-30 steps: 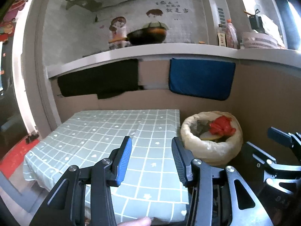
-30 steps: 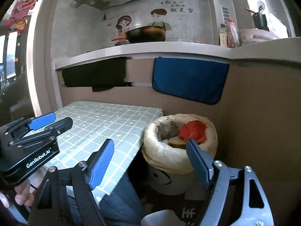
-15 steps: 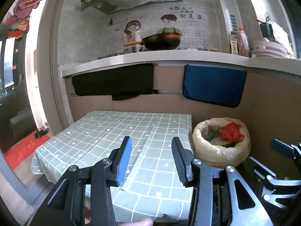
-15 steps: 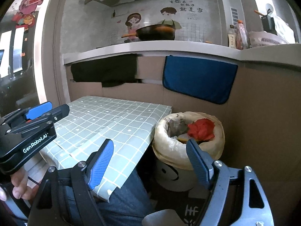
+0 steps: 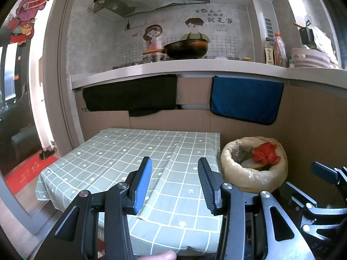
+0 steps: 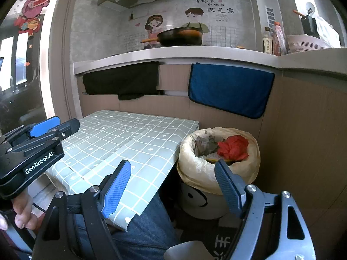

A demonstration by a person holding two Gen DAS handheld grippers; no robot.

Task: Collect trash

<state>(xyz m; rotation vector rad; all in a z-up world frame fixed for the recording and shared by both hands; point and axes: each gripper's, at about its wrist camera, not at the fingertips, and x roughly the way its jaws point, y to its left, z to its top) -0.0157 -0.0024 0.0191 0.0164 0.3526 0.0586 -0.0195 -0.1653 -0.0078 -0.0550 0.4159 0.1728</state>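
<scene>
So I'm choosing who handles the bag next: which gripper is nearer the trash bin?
Right. The right gripper is open beside the trash bin, one finger across its rim; the left gripper is open over the table.

A slick, faintly glossy checked oilcloth [image 5: 138,151] covers the bench, creased along its near edge. The bin [image 6: 199,203] beside its far right corner is smooth white plastic, lined with a thin, crinkled, translucent bag [image 6: 195,169]. Each tool [image 5: 174,182] has matt black plastic arms, ribbed rubbery pads [image 6: 117,186] and shiny metal screws.
</scene>
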